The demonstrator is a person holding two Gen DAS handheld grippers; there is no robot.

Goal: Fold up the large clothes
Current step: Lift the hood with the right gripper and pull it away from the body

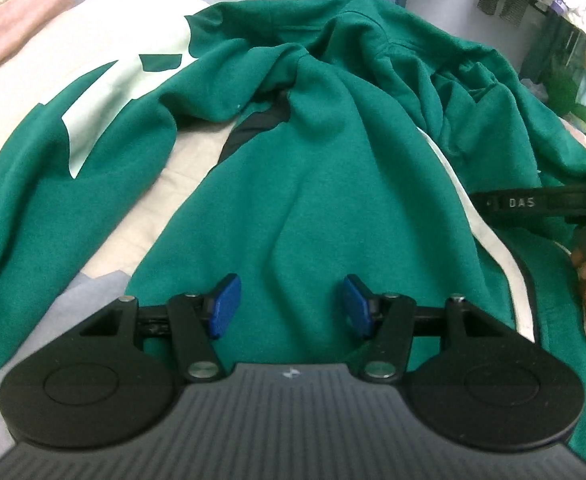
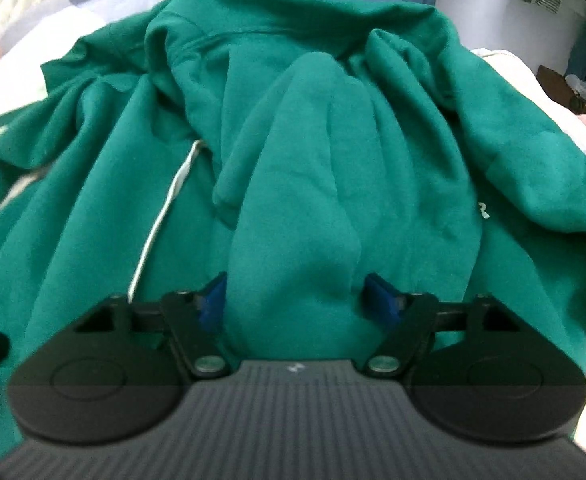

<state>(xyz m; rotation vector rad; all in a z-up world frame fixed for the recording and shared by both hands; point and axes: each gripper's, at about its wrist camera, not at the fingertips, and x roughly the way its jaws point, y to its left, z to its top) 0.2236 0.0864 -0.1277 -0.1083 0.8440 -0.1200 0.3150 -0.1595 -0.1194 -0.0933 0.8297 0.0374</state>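
Underneath, a soft fleecy green hoodie (image 1: 293,200) lies rumpled in thick folds.

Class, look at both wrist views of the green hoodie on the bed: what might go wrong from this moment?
1. The right tongs straddle a thick ridge of the hoodie; a grip there may catch several layers and likely drag the whole heap.
2. The white drawstring lies loose beside them and could snag.
3. The left tongs stand open over flat cloth, so they may close on nothing.
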